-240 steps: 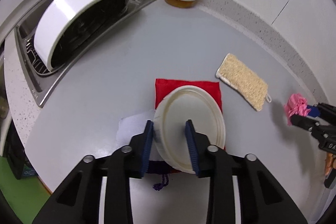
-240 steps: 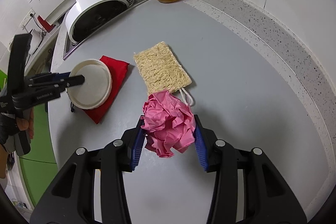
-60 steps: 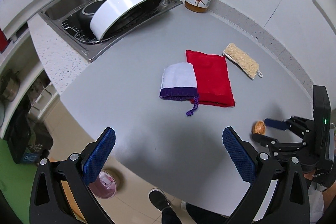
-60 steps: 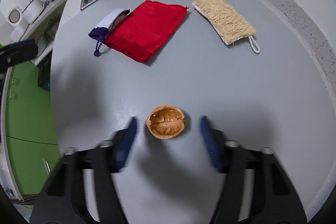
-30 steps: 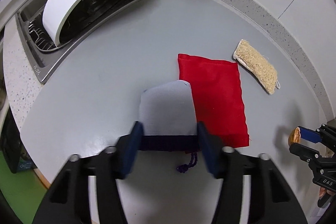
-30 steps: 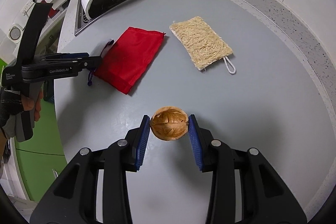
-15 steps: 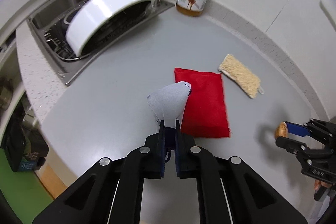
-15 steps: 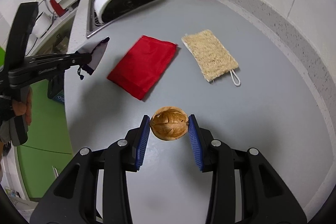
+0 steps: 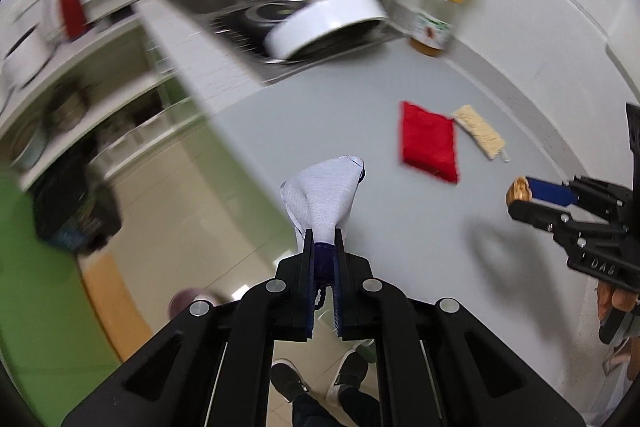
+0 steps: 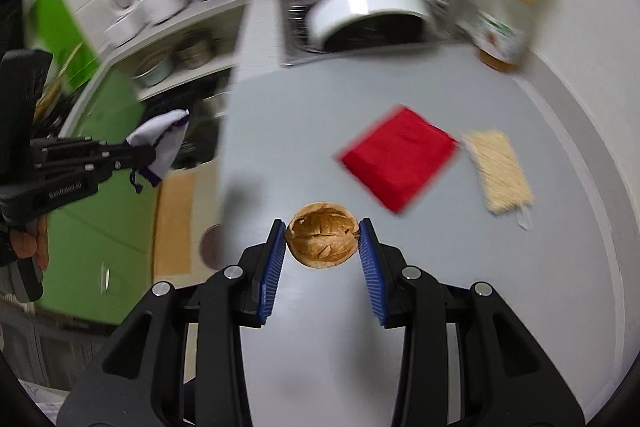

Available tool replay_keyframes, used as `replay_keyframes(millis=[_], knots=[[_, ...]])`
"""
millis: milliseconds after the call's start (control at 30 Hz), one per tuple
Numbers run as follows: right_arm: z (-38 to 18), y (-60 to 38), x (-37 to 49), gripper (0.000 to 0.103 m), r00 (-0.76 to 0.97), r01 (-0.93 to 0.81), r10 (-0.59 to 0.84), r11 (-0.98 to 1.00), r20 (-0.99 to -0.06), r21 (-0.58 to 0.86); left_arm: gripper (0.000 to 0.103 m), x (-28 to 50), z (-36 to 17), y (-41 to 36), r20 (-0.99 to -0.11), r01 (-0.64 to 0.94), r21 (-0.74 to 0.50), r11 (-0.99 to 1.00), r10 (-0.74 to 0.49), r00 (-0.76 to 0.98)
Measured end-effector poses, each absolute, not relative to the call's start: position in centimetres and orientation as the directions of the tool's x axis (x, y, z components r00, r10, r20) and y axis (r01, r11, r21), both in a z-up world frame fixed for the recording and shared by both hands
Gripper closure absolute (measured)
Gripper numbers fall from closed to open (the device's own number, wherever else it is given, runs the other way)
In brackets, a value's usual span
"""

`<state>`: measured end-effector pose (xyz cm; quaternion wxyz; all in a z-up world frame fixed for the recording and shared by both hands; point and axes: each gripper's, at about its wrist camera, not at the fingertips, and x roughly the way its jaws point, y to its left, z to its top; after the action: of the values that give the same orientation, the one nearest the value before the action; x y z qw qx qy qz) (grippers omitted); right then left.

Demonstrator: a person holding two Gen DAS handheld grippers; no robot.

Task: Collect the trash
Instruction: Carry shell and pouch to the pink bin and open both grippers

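Note:
My left gripper (image 9: 322,239) is shut on the purple hem of a white drawstring pouch (image 9: 326,197), which hangs in the air past the counter's left edge, above the floor. The same pouch (image 10: 160,143) and left gripper (image 10: 138,157) appear at the left of the right wrist view. My right gripper (image 10: 322,227) is shut on a brown walnut shell (image 10: 322,240), lifted above the grey counter (image 10: 320,327). In the left wrist view the right gripper (image 9: 520,197) with the walnut shell (image 9: 517,189) sits at the right.
On the counter lie a red cloth (image 10: 396,161) and a loofah scrubber (image 10: 500,171). A honey jar (image 10: 506,27) stands at the back. A white pot lid (image 10: 368,7) leans in the sink. A round bin (image 9: 188,303) stands on the floor below the counter edge.
The left gripper closed on the pouch's hem, lifted it off the counter and carried it left beyond the edge. The right gripper rose and drew back with the walnut shell.

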<state>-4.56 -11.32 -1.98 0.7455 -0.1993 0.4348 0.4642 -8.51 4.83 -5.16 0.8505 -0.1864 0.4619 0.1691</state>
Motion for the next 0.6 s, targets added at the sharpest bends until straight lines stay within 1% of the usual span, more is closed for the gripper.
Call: replay_keyframes(millis=[200,367,500,600], knots=[[-1.5,-4.3,-11.5,0.066,0.094,-0.941,0.563,0.320,-0.821,0.112,0.096,-18.6,-4.9,7.4,-0.850,-0.612,-0.149,0.777,0.216,0.481],[-2.0,2.3,-18.2,0.066,0.010,-0.975,0.570,0.187,-0.822,0.119,0.096,-27.0,-5.3,9.8,-0.855,-0.714,-0.141,0.686,0.279,0.437],[-2.9,7.3,-23.2,0.066,-0.038,-0.985,0.567,0.119,-0.823,0.127,0.096,-31.3,-6.0,11.9,-0.859,-0.759,-0.143,0.635,0.301,0.414],[-4.9,10.5,-25.3,0.066,-0.066,-0.986,0.552,0.094,-0.831,0.140,0.096,-33.7,-7.8,14.3,-0.869,-0.778,-0.151,0.610,0.294,0.399]])
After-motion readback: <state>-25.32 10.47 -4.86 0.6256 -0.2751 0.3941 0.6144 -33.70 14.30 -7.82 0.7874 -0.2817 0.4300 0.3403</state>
